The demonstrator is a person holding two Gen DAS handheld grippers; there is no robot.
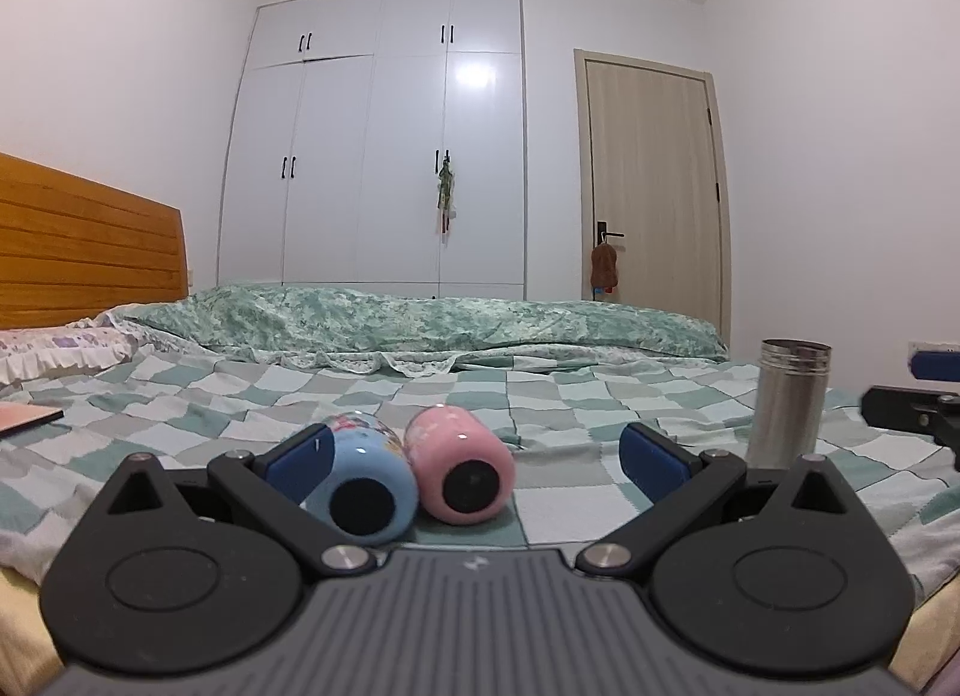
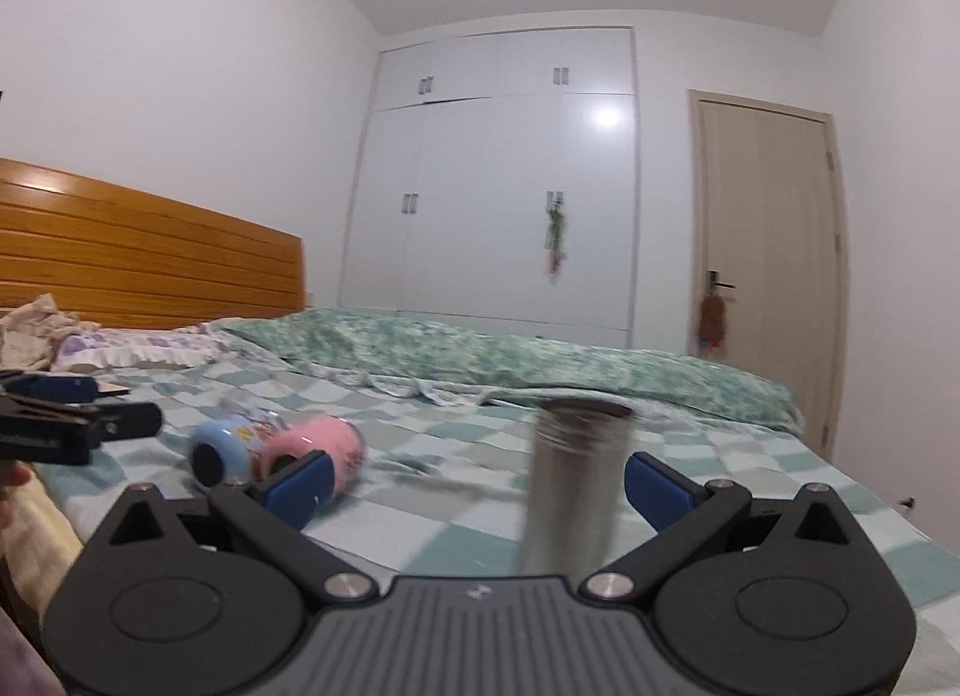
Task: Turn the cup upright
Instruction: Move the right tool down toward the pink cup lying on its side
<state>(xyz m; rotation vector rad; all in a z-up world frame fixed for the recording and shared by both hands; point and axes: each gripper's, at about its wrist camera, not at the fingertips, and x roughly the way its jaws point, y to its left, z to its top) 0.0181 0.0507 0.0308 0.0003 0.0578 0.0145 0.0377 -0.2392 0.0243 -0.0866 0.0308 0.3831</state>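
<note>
A blue cup (image 1: pixel 366 492) and a pink cup (image 1: pixel 462 471) lie on their sides, side by side on the checkered bedspread, bases toward me. My left gripper (image 1: pixel 474 465) is open, low over the bed, with both cups between its fingers and touching neither clearly. A steel cup (image 1: pixel 786 402) stands upright at the right. In the right wrist view the steel cup (image 2: pixel 573 486) stands between the open fingers of my right gripper (image 2: pixel 477 486), nearer the right one; the view is blurred. The blue cup (image 2: pixel 225 450) and pink cup (image 2: pixel 324 450) lie to its left.
The checkered bedspread (image 1: pixel 570 390) covers the bed. A green folded quilt (image 1: pixel 420 321) lies along the far side, a pillow (image 1: pixel 54 351) and wooden headboard (image 1: pixel 84 240) at the left. A flat tablet-like object (image 1: pixel 24 417) lies at the left edge. Wardrobe and door stand behind.
</note>
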